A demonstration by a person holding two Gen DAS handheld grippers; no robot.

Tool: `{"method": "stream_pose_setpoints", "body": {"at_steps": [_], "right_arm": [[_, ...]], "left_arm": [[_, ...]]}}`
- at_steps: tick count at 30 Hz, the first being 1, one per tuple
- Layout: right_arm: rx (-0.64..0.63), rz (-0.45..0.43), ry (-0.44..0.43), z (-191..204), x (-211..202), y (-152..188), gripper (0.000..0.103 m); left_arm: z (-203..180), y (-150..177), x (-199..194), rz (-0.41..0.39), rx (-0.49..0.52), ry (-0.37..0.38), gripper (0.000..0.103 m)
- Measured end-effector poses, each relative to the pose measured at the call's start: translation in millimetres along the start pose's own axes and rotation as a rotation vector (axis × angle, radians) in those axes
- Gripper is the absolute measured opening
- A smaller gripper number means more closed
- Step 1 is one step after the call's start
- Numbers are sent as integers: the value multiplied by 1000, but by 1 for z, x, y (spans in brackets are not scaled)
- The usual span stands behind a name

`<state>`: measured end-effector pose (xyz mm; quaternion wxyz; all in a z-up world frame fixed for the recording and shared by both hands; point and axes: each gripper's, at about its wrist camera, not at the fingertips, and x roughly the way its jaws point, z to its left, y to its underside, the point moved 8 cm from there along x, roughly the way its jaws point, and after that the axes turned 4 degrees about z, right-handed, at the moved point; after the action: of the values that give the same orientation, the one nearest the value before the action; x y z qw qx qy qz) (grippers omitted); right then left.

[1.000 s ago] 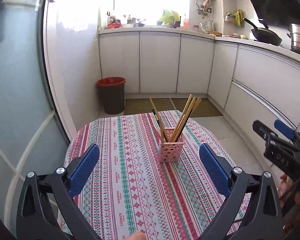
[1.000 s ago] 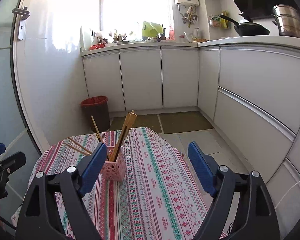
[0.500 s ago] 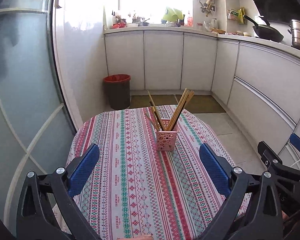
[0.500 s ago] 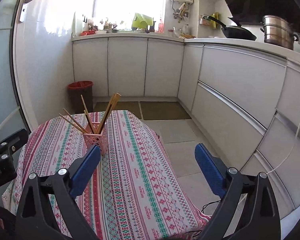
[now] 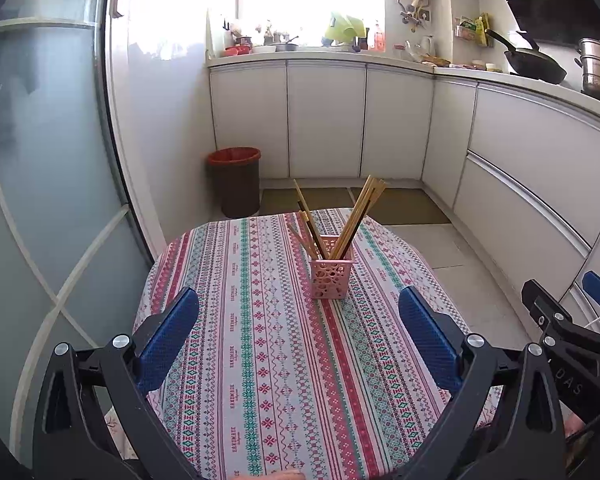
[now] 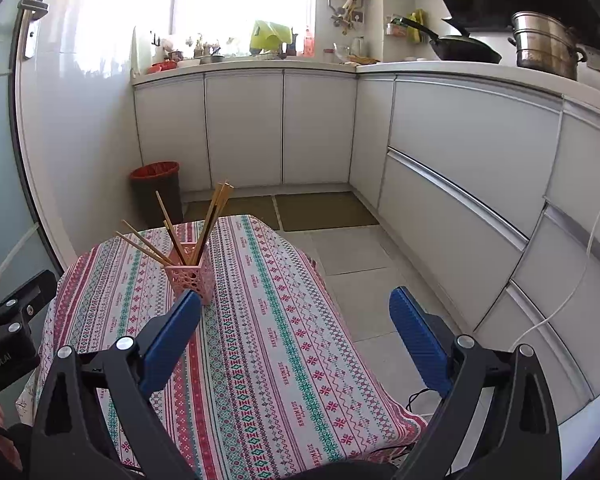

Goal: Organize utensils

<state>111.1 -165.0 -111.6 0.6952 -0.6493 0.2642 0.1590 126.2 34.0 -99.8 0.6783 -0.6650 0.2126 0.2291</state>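
Note:
A pink perforated holder (image 5: pixel 332 278) stands upright on the patterned tablecloth (image 5: pixel 260 340), with several wooden chopsticks (image 5: pixel 360 216) leaning out of it to both sides. It also shows in the right wrist view (image 6: pixel 191 276), with its chopsticks (image 6: pixel 214 216). My left gripper (image 5: pixel 299 330) is open and empty, held back from the holder above the near part of the table. My right gripper (image 6: pixel 295 332) is open and empty, off to the right of the holder, past the table's right edge.
A red-lined waste bin (image 5: pixel 235 182) stands on the floor beyond the table. White cabinets (image 5: pixel 328 116) run along the back and right, with a wok (image 5: pixel 534 64) and steel pot (image 6: pixel 548 44) on the counter. A frosted glass door (image 5: pixel 40 200) is on the left.
Both grippers have pulled back and away from the holder, so it looks smaller and farther. The chopsticks stay in the holder. Both jaws stay open.

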Motion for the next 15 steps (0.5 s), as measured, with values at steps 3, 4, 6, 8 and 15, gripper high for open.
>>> {"method": "stream_pose_setpoints", "body": {"at_steps": [3, 4, 6, 8, 15], "right_arm": [[7, 6, -4, -1, 1, 0, 92], [7, 8, -5, 0, 1, 0, 92], [6, 10, -6, -1, 2, 0, 92], [6, 15, -12, -1, 3, 0, 92], [8, 19, -12, 0, 5, 1, 92]], "left_arm": [[1, 0, 0, 1, -2, 0, 96], [0, 0, 0, 1, -2, 1, 96], [0, 0, 0, 1, 0, 1, 96], [-1, 1, 0, 2, 0, 0, 96], [0, 1, 1, 4, -1, 0, 96]]}}
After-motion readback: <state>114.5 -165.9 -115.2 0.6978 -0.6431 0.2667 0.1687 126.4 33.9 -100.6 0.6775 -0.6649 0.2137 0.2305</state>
